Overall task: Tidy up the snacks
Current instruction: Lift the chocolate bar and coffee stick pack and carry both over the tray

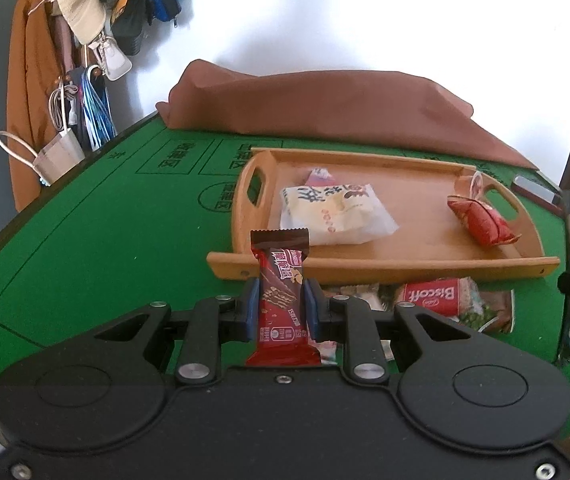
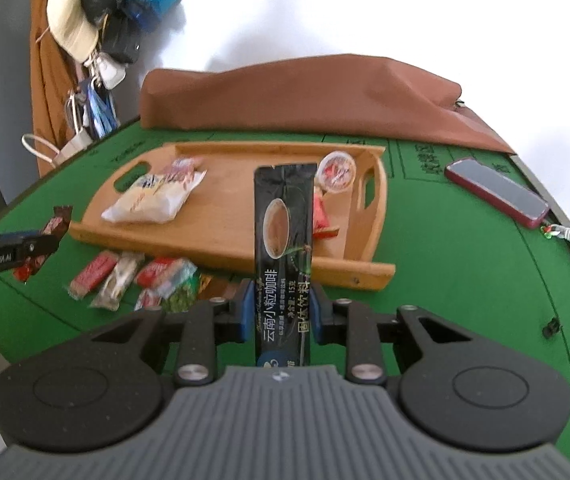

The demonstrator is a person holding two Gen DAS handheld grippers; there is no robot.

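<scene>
My left gripper [image 1: 281,304] is shut on a red-brown chocolate bar [image 1: 281,292], held upright just before the wooden tray [image 1: 385,268]. My right gripper [image 2: 281,308] is shut on a black coffee stick packet [image 2: 283,232], held upright before the tray [image 2: 221,240]. In the tray lie a white pastry pack [image 1: 333,212], a red wrapped snack [image 1: 479,220] and a small jelly cup [image 2: 337,170]. Loose snacks lie on the green table in front of the tray: a Biscoff pack [image 1: 431,298], a red wafer [image 2: 93,272], a pale bar [image 2: 119,280] and a green pea pack [image 2: 179,292].
A brown cloth [image 2: 305,96] covers something behind the tray. A red phone [image 2: 497,192] lies at the right on the green table [image 2: 465,264]. Bags and a coat [image 1: 33,72] hang at the far left. The left gripper [image 2: 17,250] with its bar shows at the right wrist view's left edge.
</scene>
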